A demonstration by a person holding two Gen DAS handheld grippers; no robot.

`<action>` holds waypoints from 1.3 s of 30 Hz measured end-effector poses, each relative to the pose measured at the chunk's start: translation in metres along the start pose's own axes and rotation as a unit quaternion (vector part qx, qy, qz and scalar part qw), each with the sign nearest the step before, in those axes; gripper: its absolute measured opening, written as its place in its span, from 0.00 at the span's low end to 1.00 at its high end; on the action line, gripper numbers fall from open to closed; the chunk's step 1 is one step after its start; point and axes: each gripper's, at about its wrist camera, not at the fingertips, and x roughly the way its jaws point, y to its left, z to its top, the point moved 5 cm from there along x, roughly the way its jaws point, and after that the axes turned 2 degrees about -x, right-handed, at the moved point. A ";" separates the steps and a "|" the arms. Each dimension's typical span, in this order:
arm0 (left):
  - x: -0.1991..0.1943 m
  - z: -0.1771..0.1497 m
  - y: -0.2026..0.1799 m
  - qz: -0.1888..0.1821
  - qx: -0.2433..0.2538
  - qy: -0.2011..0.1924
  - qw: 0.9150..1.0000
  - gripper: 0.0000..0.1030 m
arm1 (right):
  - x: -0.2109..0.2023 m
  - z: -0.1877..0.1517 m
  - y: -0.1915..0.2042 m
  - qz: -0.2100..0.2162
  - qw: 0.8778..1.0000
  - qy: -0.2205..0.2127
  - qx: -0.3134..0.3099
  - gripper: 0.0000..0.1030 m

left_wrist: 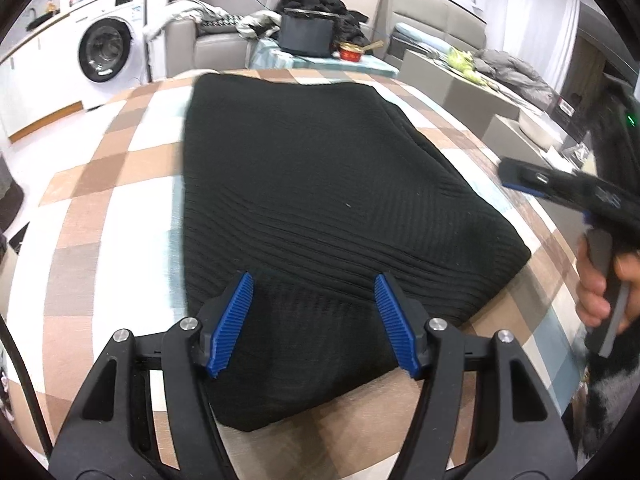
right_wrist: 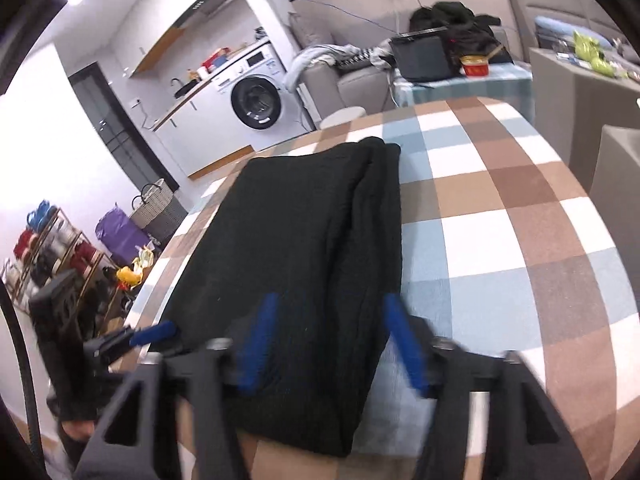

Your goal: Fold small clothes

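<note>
We hold the left gripper (left_wrist: pixel 314 322) low over the near end of the black ribbed knit garment (left_wrist: pixel 320 184), its blue-padded jaws spread apart with nothing pinched; the cloth lies flat beneath them, untouched as far as we can tell. From there the garment runs toward twelve o'clock as a folded rectangle, a doubled layer along its edge at three o'clock. It rests on the checked tablecloth (left_wrist: pixel 100 184), brown, white and pale blue, which gives us a flat bed for folding.

Our right gripper (right_wrist: pixel 330 346) hangs over the same near end, blurred, its jaws apart and holding nothing. In the left view it juts in at three o'clock, a hand (left_wrist: pixel 600 280) wrapped round its handle.

We judge one fold laid, both grippers free for the next hold. Beyond, at eleven o'clock, stands a washing machine (left_wrist: pixel 106 50); at twelve, a sofa (left_wrist: pixel 216 36).
</note>
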 end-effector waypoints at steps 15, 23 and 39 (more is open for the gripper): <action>-0.058 -0.010 0.030 0.064 -0.006 -0.123 0.990 0.99 | -0.035 -0.028 0.045 -0.015 0.991 -0.072 -0.114 1.00; -0.070 -0.013 0.032 0.068 -0.010 -0.156 0.985 0.99 | -0.043 -0.040 0.053 0.002 0.987 -0.101 -0.127 1.00; -0.078 -0.015 0.019 0.073 0.011 -0.176 0.982 0.99 | -0.045 -0.048 0.054 -0.016 0.982 -0.120 -0.143 1.00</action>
